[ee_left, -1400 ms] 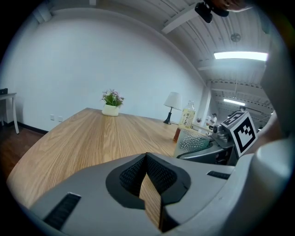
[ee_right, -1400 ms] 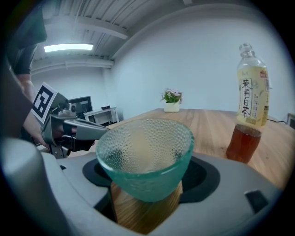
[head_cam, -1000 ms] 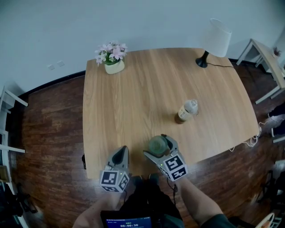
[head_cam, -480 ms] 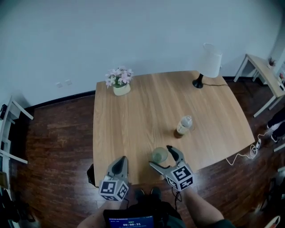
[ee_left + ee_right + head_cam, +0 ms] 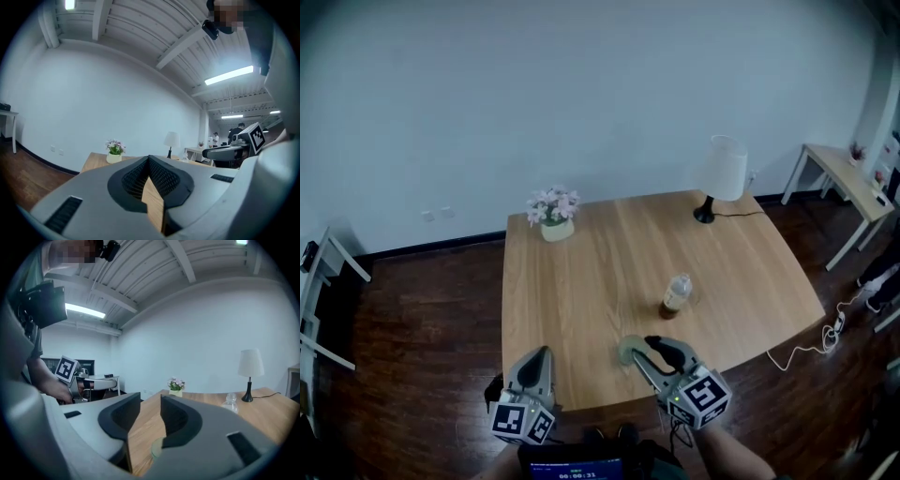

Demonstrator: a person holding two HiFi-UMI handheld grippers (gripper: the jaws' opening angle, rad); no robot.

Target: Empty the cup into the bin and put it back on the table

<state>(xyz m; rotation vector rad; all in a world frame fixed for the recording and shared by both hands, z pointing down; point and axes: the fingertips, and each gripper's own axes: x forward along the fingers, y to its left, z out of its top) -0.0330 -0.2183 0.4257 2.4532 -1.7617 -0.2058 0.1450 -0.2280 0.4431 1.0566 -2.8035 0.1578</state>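
Observation:
A pale green cup (image 5: 628, 350) stands on the wooden table (image 5: 600, 272) near its front edge. My right gripper (image 5: 639, 348) hangs above it. Its jaws have just been closing, and they stand a little apart with nothing between them. In the right gripper view only the cup's rim (image 5: 156, 447) shows, low down under the right jaw of that gripper (image 5: 150, 399), with bare tabletop in the gap. My left gripper (image 5: 539, 354) is shut and empty at the table's front left. The left gripper (image 5: 149, 158) has its pads meeting at the tip. No bin is in view.
A clear bottle (image 5: 675, 295) with brown liquid stands mid-table to the right. A white lamp (image 5: 722, 173) is at the far right corner and a flower pot (image 5: 553, 214) at the far left. A side table (image 5: 839, 169) and a floor cable (image 5: 806, 345) lie to the right.
Both grippers have risen and the whole view has pulled back from the table. The right jaws, wide around the cup before, have narrowed above it. The cup stays on the table.

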